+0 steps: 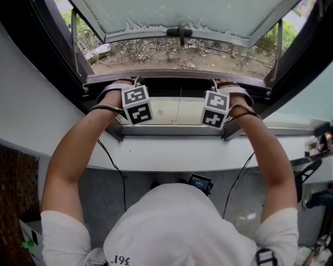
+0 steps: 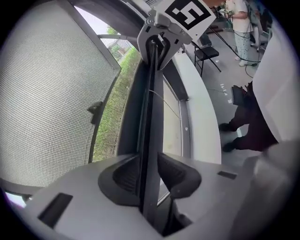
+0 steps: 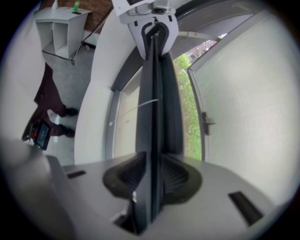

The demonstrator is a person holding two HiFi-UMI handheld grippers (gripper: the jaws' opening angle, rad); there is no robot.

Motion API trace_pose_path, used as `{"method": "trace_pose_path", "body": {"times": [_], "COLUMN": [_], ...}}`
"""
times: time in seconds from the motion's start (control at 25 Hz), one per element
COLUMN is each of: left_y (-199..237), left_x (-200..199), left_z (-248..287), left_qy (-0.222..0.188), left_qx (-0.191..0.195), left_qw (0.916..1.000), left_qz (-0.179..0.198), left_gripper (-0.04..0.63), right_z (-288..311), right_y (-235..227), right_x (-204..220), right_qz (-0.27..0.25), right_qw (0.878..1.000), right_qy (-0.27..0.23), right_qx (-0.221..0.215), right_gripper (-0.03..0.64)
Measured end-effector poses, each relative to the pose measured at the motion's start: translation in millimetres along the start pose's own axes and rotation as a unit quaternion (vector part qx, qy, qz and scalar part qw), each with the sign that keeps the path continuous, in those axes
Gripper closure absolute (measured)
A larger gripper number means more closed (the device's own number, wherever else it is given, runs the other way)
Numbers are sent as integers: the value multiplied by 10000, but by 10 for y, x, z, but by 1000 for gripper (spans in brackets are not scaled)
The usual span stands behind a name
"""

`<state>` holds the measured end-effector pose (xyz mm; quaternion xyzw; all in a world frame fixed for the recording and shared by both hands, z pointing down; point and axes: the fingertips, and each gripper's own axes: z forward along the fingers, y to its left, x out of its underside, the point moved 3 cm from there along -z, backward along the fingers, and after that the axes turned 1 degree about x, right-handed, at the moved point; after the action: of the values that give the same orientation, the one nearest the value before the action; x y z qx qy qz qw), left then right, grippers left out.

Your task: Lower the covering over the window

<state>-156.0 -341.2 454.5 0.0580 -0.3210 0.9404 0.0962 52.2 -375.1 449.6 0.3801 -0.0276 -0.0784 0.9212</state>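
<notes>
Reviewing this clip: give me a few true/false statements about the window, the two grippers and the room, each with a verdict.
1. A dark bar runs between the jaws of both grippers. True: the dark bar passes between the jaws of the left gripper and of the right gripper.
2. The outer window sash is closed. False: the sash is swung outward, and plants show beneath it.
3. The two grippers touch each other. False: they sit apart along the bar.
4. A green item sits on top of a white shelf unit. True: the green item is on top of the shelf unit.
</notes>
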Motion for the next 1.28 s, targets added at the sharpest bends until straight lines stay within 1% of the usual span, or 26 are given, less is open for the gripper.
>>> {"method": "trace_pose_path", "body": {"times": [0.28,0.6,0.8,0.96,1.08,1.28], "left_y": [-64,-61,-58,-51,-38,-35], "left_x": [18,16,9,25,21,18], "left_z": [84,96,107,104,113,123], "left_qy": [7,-7,-2,53,92,98], "left_qx": [112,13,-22,-24,-92,-147], "left_qw": [9999,10000,10000,10000,9999,9998], "left_qz": [-30,-32,-27,44,93,58], "left_gripper": [469,469,469,469,469,469], "right_z": [78,90,102,120,127,128], "right_y": [70,94,91,89,82,55], "right_x": [-8,-12,-15,-38,-41,-37], "right_qz": [13,13,46,58,97,261], "right_qw": [9999,9998,9998,9997,9995,9994], "right_qy": [32,150,188,228,246,89], "right_qx": [-124,-144,-52,115,161,224], "right_gripper": [515,497,497,496,496,497]}}
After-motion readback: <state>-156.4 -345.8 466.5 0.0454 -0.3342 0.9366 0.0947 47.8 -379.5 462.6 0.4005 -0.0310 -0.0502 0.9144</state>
